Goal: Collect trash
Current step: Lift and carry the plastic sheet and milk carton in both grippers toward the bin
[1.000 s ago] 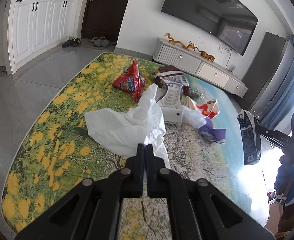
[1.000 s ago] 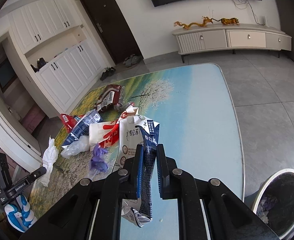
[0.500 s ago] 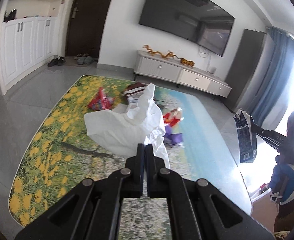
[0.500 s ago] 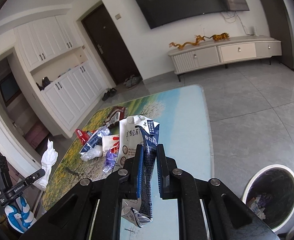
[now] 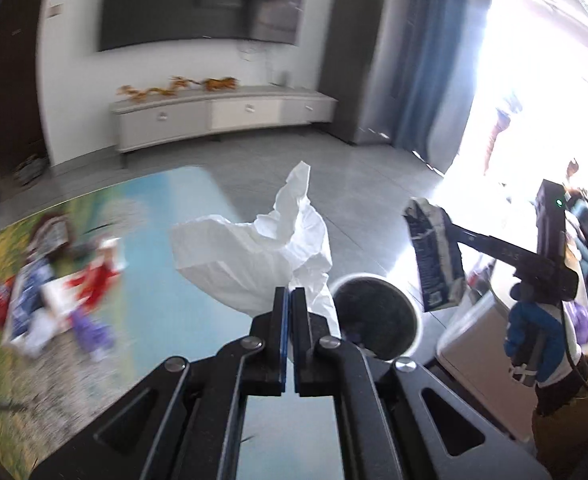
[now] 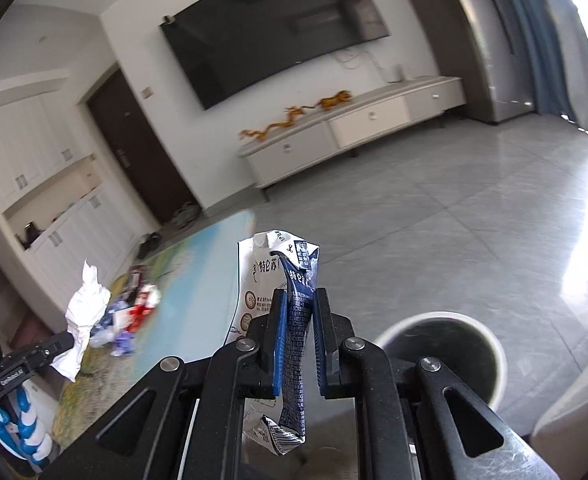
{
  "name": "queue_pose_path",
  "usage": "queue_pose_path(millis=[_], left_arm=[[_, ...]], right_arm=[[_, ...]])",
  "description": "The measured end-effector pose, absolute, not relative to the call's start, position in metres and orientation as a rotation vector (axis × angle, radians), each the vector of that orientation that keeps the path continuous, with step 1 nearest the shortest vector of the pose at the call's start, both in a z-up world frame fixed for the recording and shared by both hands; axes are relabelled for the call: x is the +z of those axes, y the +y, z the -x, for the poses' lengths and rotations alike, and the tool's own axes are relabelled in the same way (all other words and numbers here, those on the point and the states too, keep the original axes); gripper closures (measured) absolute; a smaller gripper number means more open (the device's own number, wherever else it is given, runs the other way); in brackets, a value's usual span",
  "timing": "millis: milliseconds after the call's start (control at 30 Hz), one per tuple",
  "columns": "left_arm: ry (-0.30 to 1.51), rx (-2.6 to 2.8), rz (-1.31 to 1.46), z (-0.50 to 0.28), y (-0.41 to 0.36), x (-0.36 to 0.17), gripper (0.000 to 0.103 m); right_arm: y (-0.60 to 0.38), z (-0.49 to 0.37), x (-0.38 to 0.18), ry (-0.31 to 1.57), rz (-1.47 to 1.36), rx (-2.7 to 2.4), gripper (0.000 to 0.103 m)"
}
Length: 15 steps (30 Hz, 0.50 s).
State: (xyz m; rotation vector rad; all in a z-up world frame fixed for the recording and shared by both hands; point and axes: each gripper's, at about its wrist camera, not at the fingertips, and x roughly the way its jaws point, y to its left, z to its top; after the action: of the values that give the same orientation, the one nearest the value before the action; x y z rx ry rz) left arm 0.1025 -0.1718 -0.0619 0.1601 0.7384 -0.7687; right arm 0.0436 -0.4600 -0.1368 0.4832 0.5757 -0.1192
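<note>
My left gripper (image 5: 290,294) is shut on a crumpled white tissue (image 5: 262,256) and holds it in the air over the table's right edge. My right gripper (image 6: 297,298) is shut on a flattened blue and white milk carton (image 6: 294,316). That carton also shows in the left wrist view (image 5: 433,256), hanging above and right of the round trash bin (image 5: 377,320). The bin stands on the floor and shows in the right wrist view (image 6: 441,356) just right of my right gripper. The tissue shows at the left there (image 6: 84,316).
A low table with a flower and sky print (image 5: 174,248) carries a pile of wrappers and cartons (image 5: 54,288) at its left. A white TV cabinet (image 5: 222,116) stands by the far wall. A light box (image 5: 469,336) sits right of the bin.
Both grippers have swung right, away from the table's trash pile and toward the bin. The bin has come into the left wrist view. Both still hold their items.
</note>
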Motion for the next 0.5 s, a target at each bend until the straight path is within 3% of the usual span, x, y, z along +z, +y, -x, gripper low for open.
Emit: queue_pose_path(millis=[267,500], left_arm=[[0.830,-0.943,-0.301,-0.106,-0.312,-0.103,0.102],[0.937,-0.985,-0.325,-0.126,-0.377,-0.144,0.101]], right_arm=[[-0.518,-0.050,-0.181,0.659,-0.502,-0.261,0.090],[-0.549,-0.070,-0.214,0.731,-0.519,-0.303,0.090]])
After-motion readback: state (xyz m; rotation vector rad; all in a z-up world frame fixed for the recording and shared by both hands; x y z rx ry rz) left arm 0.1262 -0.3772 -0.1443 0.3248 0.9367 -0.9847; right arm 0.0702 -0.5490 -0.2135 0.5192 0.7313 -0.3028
